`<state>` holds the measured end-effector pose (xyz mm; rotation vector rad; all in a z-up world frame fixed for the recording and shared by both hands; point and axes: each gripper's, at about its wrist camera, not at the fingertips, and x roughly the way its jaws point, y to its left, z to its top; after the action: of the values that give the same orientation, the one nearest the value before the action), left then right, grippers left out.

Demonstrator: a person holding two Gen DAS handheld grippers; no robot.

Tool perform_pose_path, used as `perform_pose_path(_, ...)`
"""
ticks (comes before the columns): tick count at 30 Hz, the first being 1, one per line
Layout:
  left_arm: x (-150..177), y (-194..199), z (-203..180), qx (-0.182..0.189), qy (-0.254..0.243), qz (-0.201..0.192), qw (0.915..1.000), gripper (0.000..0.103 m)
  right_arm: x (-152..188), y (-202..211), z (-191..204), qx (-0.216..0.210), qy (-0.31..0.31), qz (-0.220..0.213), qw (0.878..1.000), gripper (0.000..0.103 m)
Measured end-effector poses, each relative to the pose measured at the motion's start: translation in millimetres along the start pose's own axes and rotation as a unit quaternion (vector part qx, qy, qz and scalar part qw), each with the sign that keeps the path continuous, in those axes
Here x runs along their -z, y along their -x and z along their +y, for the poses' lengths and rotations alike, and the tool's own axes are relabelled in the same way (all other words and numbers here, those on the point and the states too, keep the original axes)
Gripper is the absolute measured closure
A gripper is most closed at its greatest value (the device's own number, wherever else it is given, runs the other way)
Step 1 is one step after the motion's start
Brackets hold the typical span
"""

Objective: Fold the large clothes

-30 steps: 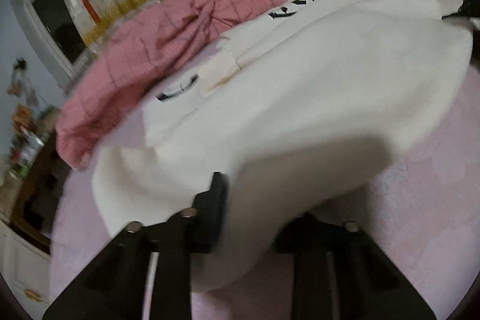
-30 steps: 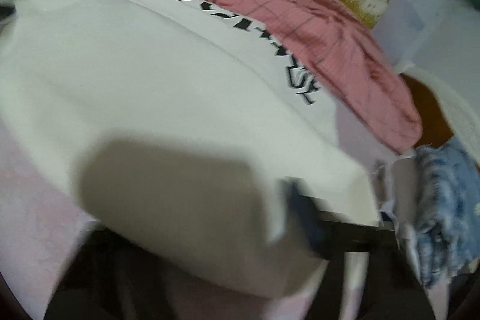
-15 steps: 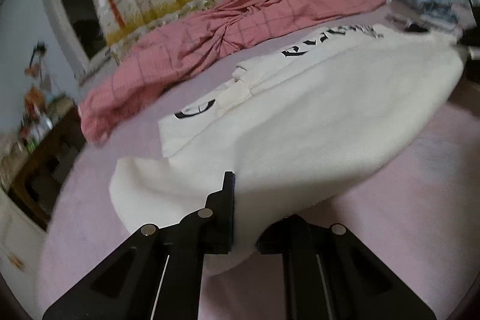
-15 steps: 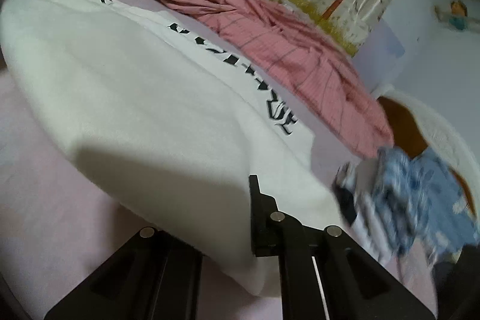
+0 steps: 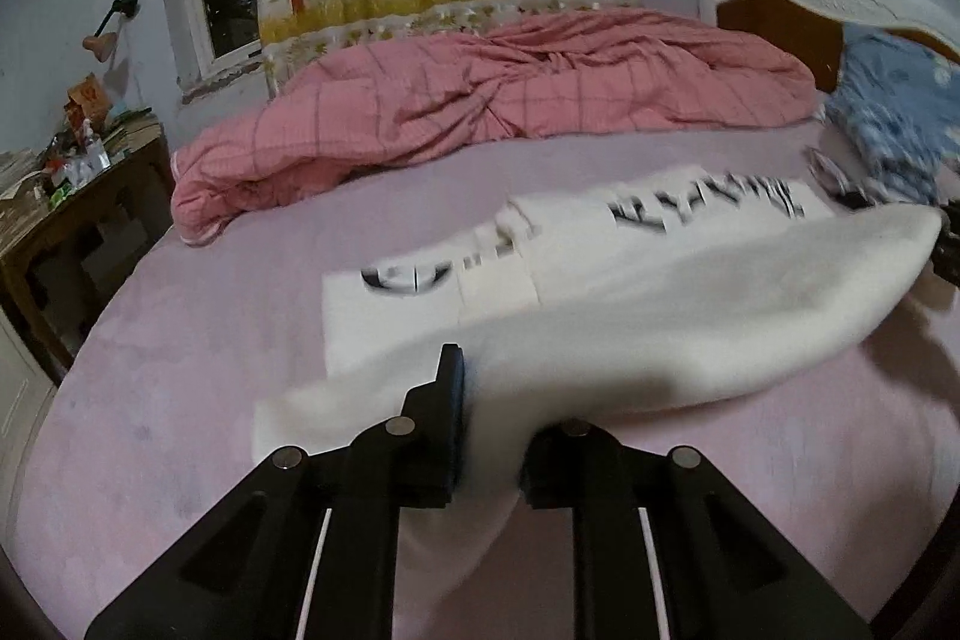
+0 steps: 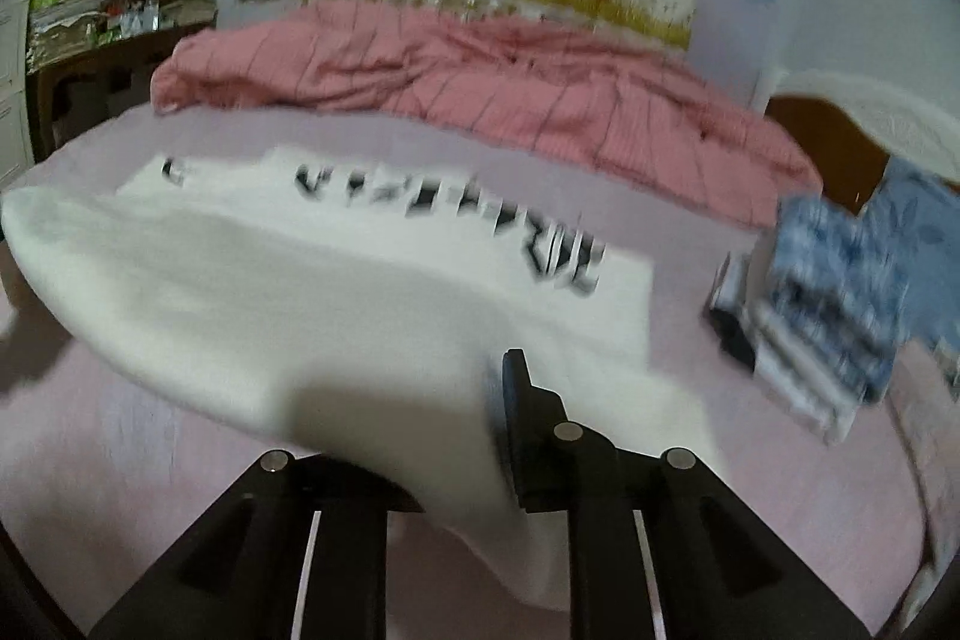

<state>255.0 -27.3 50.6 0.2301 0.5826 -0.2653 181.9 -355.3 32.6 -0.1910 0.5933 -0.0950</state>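
Both wrist views low, facing window, sharing white garment (image 5: 690, 304), quilt (image 6: 480, 82)

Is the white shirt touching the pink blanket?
Apart. In the left wrist view a strip of bare lilac sheet lies between the white shirt and the pink blanket.

Left gripper (image 5: 487, 430): black two-finger unit entering from the bottom edge of its wrist view, aimed forward and level; jaws drawn close, pinching a fold of the white garment (image 5: 690, 304), the left finger (image 5: 447, 400) standing clear in front of the fabric and the right finger mostly buried under it. Right gripper (image 6: 456, 436): same black build, same forward pose from the bottom edge; jaws clamped on the garment's opposite end, the right finger (image 6: 528, 424) exposed against the cloth and the left finger covered by the draped fabric.
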Motion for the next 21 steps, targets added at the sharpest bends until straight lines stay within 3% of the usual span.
perform_pose_path(3,-33.9,-16.4,12.6,0.009,0.02,-0.029,0.9993,0.087,-33.0,-18.9,-6.5,0.001,-0.005,-0.002,1.0,0.08)
perform_pose_path(6,-63.0,-47.7,17.8,-0.017,0.011,-0.038,0.9991,0.087,-64.8,-50.8,-13.4,0.004,-0.016,0.0,1.0,0.079)
perform_pose_path(10,-85.6,-116.6,24.8,-0.018,0.02,0.01,0.9996,0.087,-94.8,-114.6,-19.2,-0.01,-0.025,0.037,0.999,0.079)
perform_pose_path(13,-78.6,-161.9,29.1,-0.006,0.043,0.061,0.9972,0.086,-98.9,-161.2,-16.4,-0.017,-0.021,0.074,0.997,0.074)
perform_pose_path(14,-74.0,-170.3,29.3,-0.007,0.045,0.065,0.9969,0.084,-97.3,-170.8,-15.3,-0.018,-0.015,0.08,0.997,0.068)
perform_pose_path(17,-60.0,-187.3,24.8,-0.006,0.031,0.064,0.9974,0.078,-90.5,-188.4,-15.3,0.025,0.031,0.084,0.996,0.033)
perform_pose_path(20,-54.5,-186.2,22.4,-0.002,0.009,0.031,0.9995,0.065,-86.7,-181.0,-28.9,0.014,0.047,0.078,0.996,0.026)
perform_pose_path(21,-53.3,-181.7,24.1,-0.002,0.005,0.02,0.9998,0.049,-86.2,-176.4,-33.2,0.015,0.047,0.078,0.996,0.02)
